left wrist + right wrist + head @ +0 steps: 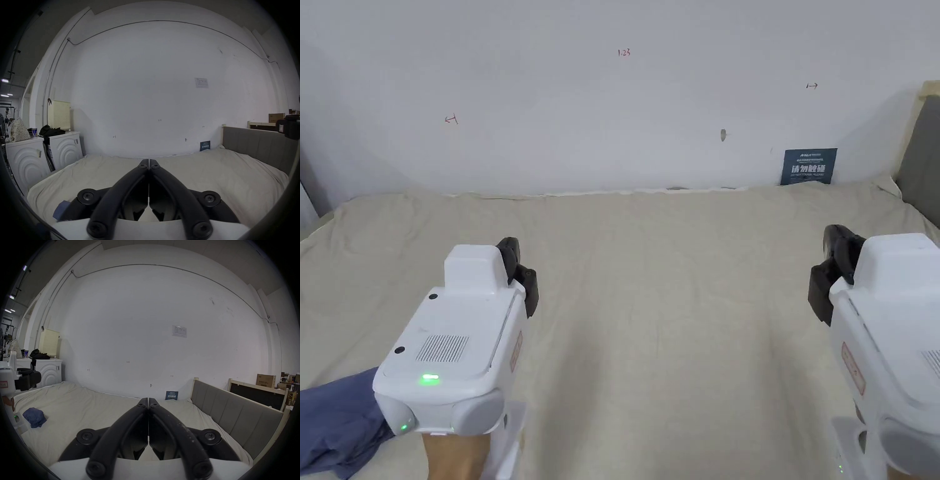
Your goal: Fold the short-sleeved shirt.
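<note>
A: Start with the biggest thing. What carries the work?

B: The bed [650, 300], under a beige sheet. Most of the sheet is bare, with a grey headboard [235, 410] along its right edge.

A: And the shirt?

B: The shirt [36, 417] is a blue crumpled heap near the bed's front left corner. In the head view it sits just left of the left claw's housing, cut off by the picture's edge.

A: The claws?

B: The left claw [148, 162] hangs above the sheet with its jaws pressed together on nothing. The right claw [148, 400] is the same, closed and empty, over the right half of the bed and well apart from the shirt.

A: So which step is this?

B: I judge it to be the very start. Nothing is spread or folded yet. The next move calls for opening a claw, reaching to that left corner, taking the heap and laying it flat mid-bed.

A: Anything unclear?

B: Bunched like that, I cannot make out the collar, sleeves or hem, so the first pinch is a guess. The left claw's own body hides most of the shirt in its view.
</note>
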